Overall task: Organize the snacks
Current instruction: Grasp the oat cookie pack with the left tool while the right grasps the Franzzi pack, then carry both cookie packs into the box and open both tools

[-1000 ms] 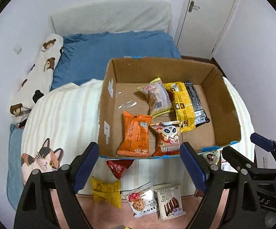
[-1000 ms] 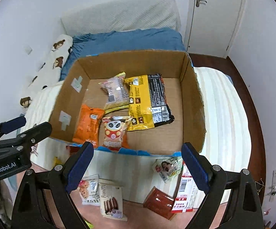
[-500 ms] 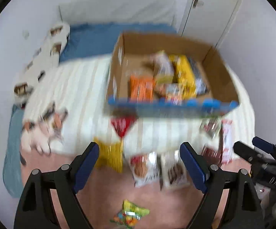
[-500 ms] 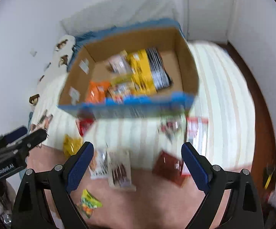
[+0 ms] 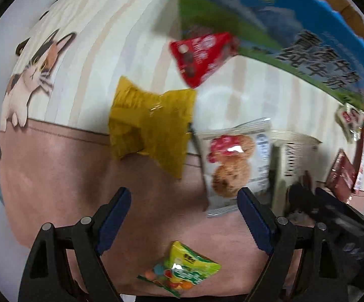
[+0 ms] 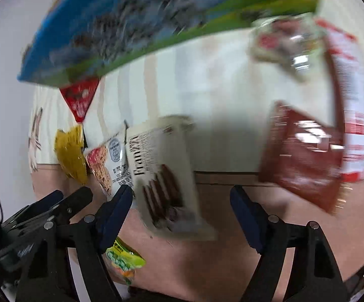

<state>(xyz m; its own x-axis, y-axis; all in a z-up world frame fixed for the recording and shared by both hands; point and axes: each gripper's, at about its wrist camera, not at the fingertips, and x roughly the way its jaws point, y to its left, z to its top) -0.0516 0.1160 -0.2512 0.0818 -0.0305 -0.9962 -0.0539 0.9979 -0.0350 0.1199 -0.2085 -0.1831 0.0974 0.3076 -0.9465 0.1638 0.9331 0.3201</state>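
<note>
The snacks are spread on the bed's blanket [image 5: 56, 176] in front of the box [image 5: 295, 32]: a white wafer pack [image 6: 166, 173] printed with dark wafers lies with its long axis running away from the right camera, beside a cookie pack [image 5: 234, 166], a crumpled yellow packet [image 5: 151, 123] and a red triangular packet [image 5: 202, 55]. Only the right view shows a dark red pouch [image 6: 305, 158] clearly, while the green candy bag [image 5: 182, 271] is fully seen in the left view. The left gripper [image 5: 184, 219] and right gripper [image 6: 182, 214] are closing, with the wafer pack's near end seen between the right fingers, untouched as far as the blur allows.
</note>
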